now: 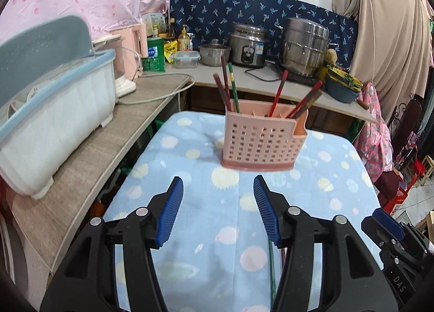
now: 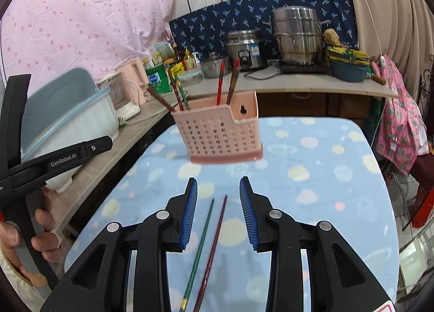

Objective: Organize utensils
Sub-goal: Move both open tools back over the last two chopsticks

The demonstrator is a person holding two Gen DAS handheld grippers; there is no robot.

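Room: cluttered kitchen corner, a pink dotted sheet (image 2: 81, 13) hung across the upper left and a beige curtain (image 1: 385, 27) on the right.
Surface: blue cloth with pale dots (image 2: 312, 176) fills the middle and lower frame of both views.
Right gripper (image 2: 218, 184): blue pads stand partly apart, lower centre of its own view; nothing is pinched.
Left gripper (image 1: 218, 183): jaws about half apart with only cloth between the pads (image 1: 173, 203); in the right view its black body enters from the left edge, held by a hand (image 2: 32, 236).
Green chopstick (image 2: 199, 246): lies flat on the cloth in the gap between the right pads, touching neither, running down to the bottom edge.
Dark red chopstick (image 2: 213, 249): lies just beside the green one, nearly parallel, a little to its right.
Pink holder (image 2: 219, 132): perforated box standing upright on the cloth, centre of frame, well beyond both grippers.
Chopsticks in holder (image 1: 230, 89): several red, brown and green ones lean out at angles.
Left counter: white dish rack with a blue rim (image 1: 54, 122) and a pink kettle (image 1: 134, 48).
Back counter: rice cooker (image 1: 248, 46), steel steamer pot (image 1: 305, 46), bottles (image 1: 184, 37).
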